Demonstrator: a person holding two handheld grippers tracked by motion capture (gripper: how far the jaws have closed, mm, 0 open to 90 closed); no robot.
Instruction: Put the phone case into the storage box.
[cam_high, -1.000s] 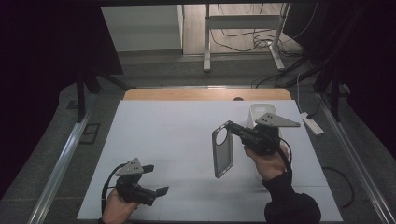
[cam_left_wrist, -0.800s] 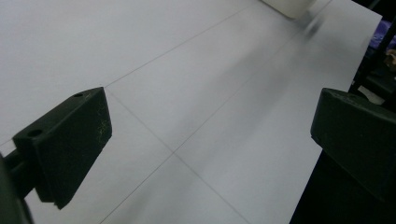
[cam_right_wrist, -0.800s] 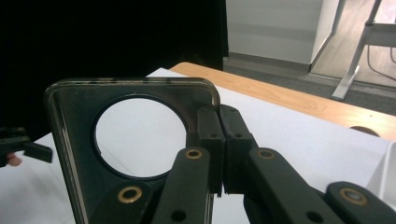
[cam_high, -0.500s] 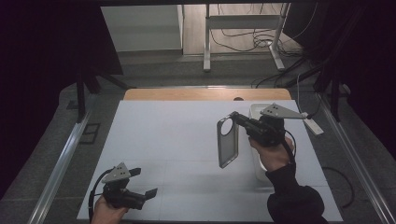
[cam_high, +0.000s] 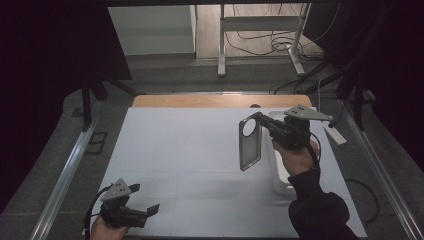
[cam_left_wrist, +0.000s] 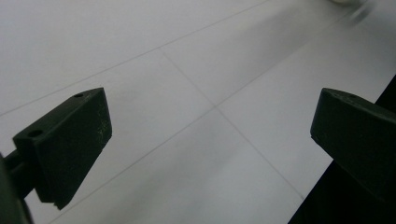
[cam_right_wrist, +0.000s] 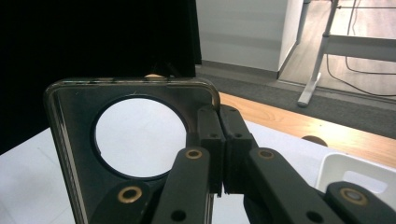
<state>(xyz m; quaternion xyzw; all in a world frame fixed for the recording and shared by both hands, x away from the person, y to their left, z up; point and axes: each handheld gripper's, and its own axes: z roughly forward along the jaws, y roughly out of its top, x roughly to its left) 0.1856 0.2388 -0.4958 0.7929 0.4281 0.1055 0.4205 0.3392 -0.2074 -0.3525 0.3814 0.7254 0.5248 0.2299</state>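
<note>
floor: grey carpet (cam_high: 165, 75)
beyond table: white cabinet (cam_high: 150, 30), metal desk legs (cam_high: 221, 45), loose cables (cam_high: 260, 42)
sides: dark

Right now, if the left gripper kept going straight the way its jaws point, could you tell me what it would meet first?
Probably just the white table top. The left gripper has its jaws open with nothing between them, angled low over bare surface near the table's edge. A blurred shape sits far ahead at the top right, but its distance is unclear.
</note>
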